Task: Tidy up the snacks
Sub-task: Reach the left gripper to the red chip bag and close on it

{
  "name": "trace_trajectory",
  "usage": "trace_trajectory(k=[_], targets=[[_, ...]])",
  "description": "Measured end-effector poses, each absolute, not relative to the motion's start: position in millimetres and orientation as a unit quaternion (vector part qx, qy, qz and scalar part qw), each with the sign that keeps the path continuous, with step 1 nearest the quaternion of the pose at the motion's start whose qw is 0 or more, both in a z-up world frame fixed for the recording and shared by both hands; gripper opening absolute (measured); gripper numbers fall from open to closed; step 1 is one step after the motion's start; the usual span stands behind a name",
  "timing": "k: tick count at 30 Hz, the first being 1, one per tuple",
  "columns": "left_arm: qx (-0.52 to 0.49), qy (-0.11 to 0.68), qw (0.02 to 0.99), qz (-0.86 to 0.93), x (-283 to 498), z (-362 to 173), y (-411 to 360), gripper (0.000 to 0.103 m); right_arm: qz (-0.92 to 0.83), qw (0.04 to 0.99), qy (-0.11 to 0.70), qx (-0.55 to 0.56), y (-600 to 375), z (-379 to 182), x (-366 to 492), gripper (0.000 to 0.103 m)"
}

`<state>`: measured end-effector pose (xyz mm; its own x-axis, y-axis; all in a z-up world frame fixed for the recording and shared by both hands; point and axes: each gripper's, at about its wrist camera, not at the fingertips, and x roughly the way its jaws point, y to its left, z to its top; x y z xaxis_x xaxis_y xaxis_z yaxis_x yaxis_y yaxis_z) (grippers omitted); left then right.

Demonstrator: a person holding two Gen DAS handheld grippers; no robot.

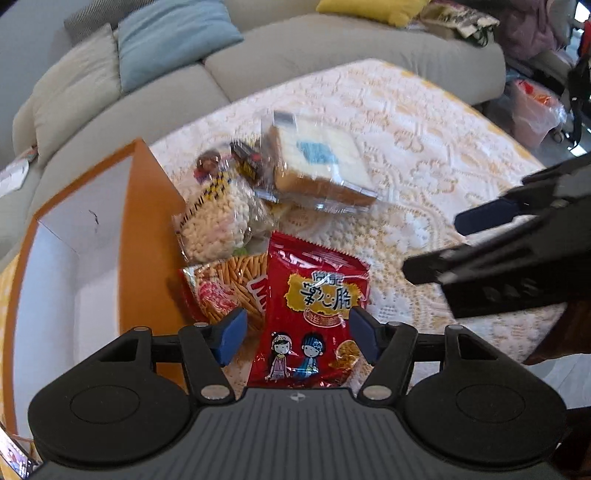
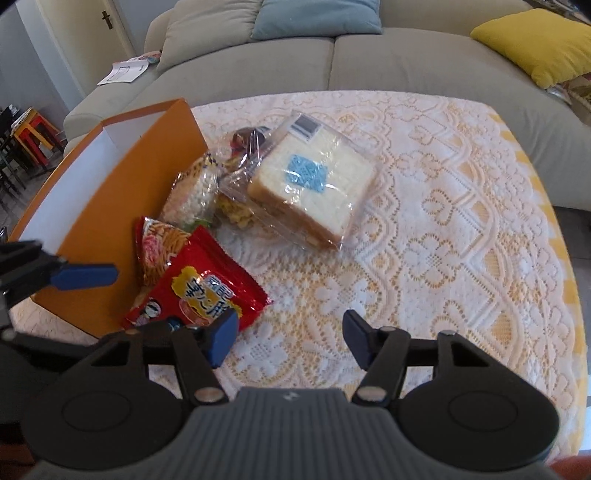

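A red snack packet (image 1: 314, 306) (image 2: 199, 295) lies on the lace tablecloth, overlapping a bag of stick snacks (image 1: 225, 288) (image 2: 159, 251). My left gripper (image 1: 297, 330) is open and straddles the red packet's lower half, its pads beside the packet's edges. My right gripper (image 2: 290, 334) is open above bare cloth, its left finger just next to the red packet's corner. Behind these lie a clear bag of puffed snacks (image 1: 218, 221) (image 2: 195, 195), wrapped sliced bread (image 1: 321, 162) (image 2: 314, 184) and a small dark wrapped snack (image 1: 251, 162). An open orange box (image 1: 147, 221) (image 2: 110, 206), white inside, stands to the left.
The lace tablecloth (image 2: 424, 240) covers the table, and its right half holds no snacks. A grey sofa (image 2: 369, 62) with blue (image 2: 317, 16) and yellow (image 2: 539, 44) cushions runs behind the table. The table's edge drops off at the right.
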<state>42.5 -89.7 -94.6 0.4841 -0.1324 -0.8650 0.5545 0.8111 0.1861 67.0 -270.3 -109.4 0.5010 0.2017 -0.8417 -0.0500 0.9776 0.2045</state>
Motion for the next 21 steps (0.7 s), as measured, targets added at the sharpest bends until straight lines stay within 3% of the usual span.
trace_trajectory(k=[11,15,19,21], targets=[[0.211,0.527,0.796,-0.211,66.2,-129.4,-86.2,0.075,0.113,0.842,0.518,0.101,-268.2,-142.5,81.4,0.056],[0.195,0.537,0.791,-0.220,71.8,-135.0,-84.3,0.077,0.123,0.835,0.525,0.113,-265.5,-151.0,88.4,0.042],[0.190,0.533,0.793,-0.227,70.0,-132.5,-83.7,0.065,0.129,0.832,0.524,0.127,-263.0,-155.2,91.9,0.027],[0.191,0.526,0.796,-0.230,65.4,-127.8,-83.8,0.058,0.130,0.833,0.523,0.128,-262.2,-156.3,92.3,0.026]])
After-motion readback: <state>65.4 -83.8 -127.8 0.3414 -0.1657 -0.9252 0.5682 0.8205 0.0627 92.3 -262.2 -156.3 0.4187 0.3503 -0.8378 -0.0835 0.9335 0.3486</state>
